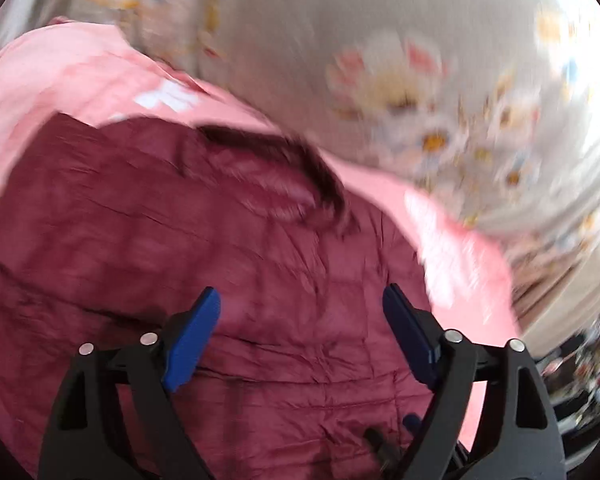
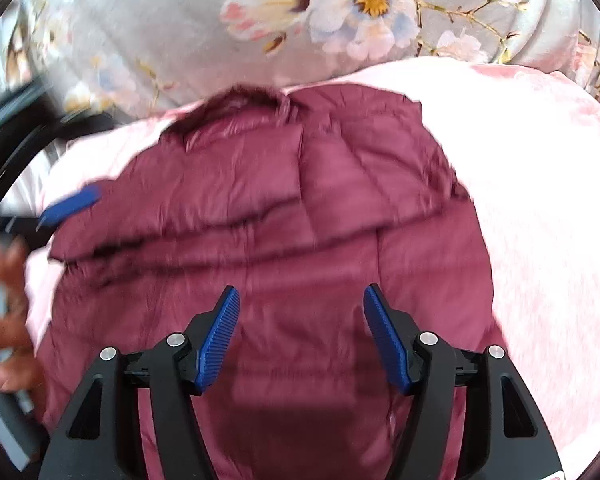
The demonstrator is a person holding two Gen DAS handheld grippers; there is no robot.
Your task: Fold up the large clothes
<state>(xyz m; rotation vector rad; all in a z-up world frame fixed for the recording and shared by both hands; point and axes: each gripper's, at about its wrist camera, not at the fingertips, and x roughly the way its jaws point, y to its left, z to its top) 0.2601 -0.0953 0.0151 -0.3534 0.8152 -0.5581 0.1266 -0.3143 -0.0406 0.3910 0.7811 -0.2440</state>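
A maroon quilted puffer jacket (image 1: 188, 240) with a dark fur-trimmed hood (image 1: 300, 160) lies folded on a pink cloth (image 1: 60, 76). It also shows in the right wrist view (image 2: 300, 220), hood trim (image 2: 240, 98) at the far end. My left gripper (image 1: 302, 300) is open and empty, just above the jacket. My right gripper (image 2: 300, 300) is open and empty above the jacket's near part. A blue pad of the left gripper (image 2: 70, 204) and the hand holding it (image 2: 8, 320) show at the left of the right wrist view.
The pink cloth (image 2: 540, 200) lies on a grey floral bedsheet (image 2: 180, 20), which also shows in the left wrist view (image 1: 400, 60). Dark furniture and clutter (image 1: 588, 364) sit past the bed's edge at lower right. The left wrist view is motion-blurred.
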